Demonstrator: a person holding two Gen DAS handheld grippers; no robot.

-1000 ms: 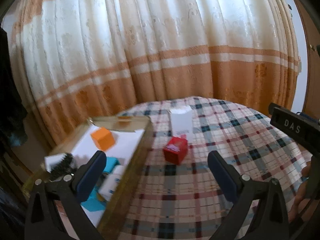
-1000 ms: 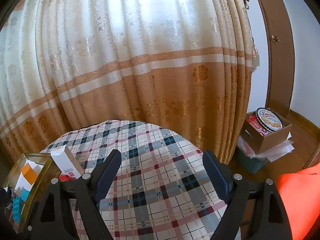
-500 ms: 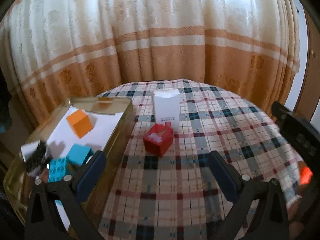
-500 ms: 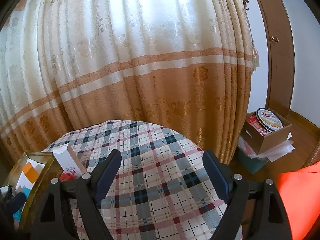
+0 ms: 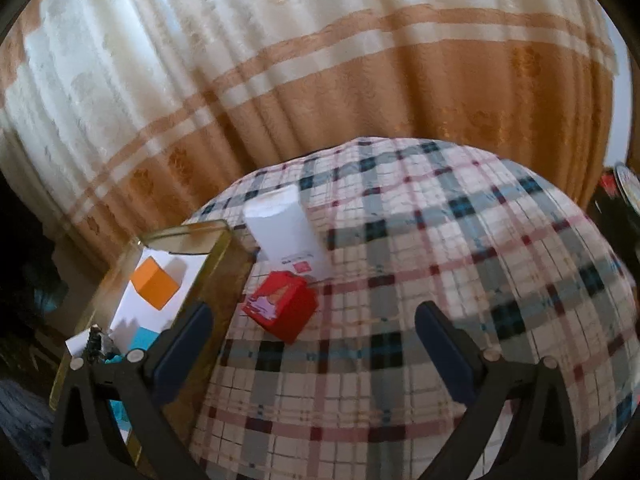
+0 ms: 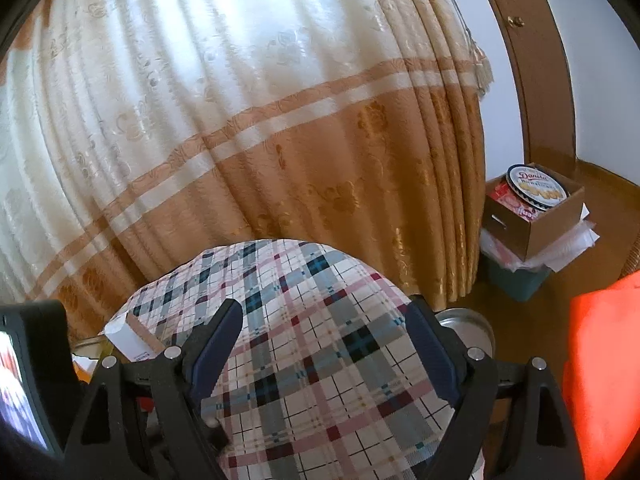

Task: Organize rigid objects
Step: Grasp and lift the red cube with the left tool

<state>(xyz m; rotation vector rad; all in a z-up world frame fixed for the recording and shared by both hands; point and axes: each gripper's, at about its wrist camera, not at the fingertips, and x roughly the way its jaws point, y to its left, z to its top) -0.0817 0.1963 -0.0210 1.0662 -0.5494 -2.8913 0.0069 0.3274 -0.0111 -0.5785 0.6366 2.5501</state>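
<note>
Over the last second the left gripper (image 5: pixel 312 344) swung across the round table (image 5: pixel 460 240) and tipped further down. The red box (image 5: pixel 282 306), which had sat near picture centre, ended up toward 9 o'clock, just ahead of the left finger (image 5: pixel 180 354), and loomed larger. The gold tray (image 5: pixel 216 256) slid toward 8 o'clock. In the right wrist view the scene rolled, and a black device (image 6: pixel 28 376), probably the left gripper's body, had entered at 8 o'clock.

One red box (image 5: pixel 282 307); one white box (image 5: pixel 286 236); one orange cube (image 5: pixel 156 285)
</note>
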